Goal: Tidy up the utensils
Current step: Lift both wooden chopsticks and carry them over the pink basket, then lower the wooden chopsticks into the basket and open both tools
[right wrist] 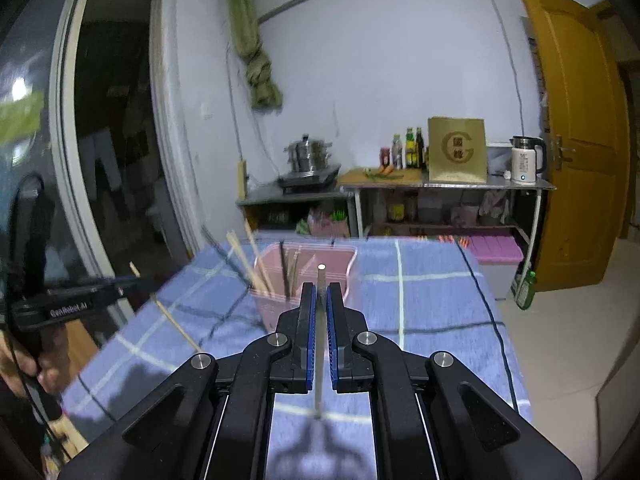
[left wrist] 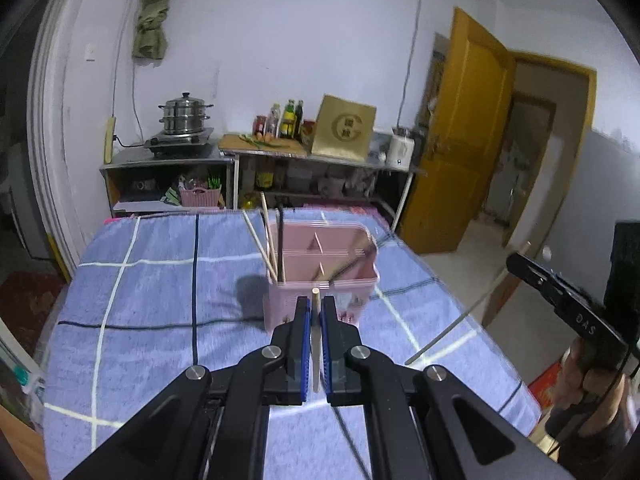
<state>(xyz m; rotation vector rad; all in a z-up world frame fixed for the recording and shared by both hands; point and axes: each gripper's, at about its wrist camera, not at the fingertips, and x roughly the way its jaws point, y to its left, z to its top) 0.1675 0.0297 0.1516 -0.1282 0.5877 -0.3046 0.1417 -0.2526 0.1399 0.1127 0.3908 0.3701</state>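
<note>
Left tool (left wrist: 315, 304) marked "GenRobot.AI" clamps pale wooden chopstick (left wrist: 316, 344) | right tool (right wrist: 321, 292) marked "DAS" clamps grey metal chopstick (right wrist: 319, 344) | pink plastic divided utensil bin (left wrist: 320, 276) at 12 o'clock, motion-blurred.

- Both views are dim, with a cool bluish cast over the pale wall (left wrist: 280, 40).
- Fisheye distortion bends the door frame (right wrist: 72, 120) and leaves black corners.
- Motion blur smears the pink holder (left wrist: 320, 272) and its chopsticks (right wrist: 248, 264).
- Soft shadows fall on the checked cloth (left wrist: 160, 300) beside the holder.
- A small glare spot shows on the dark glass (right wrist: 18, 88).
</note>
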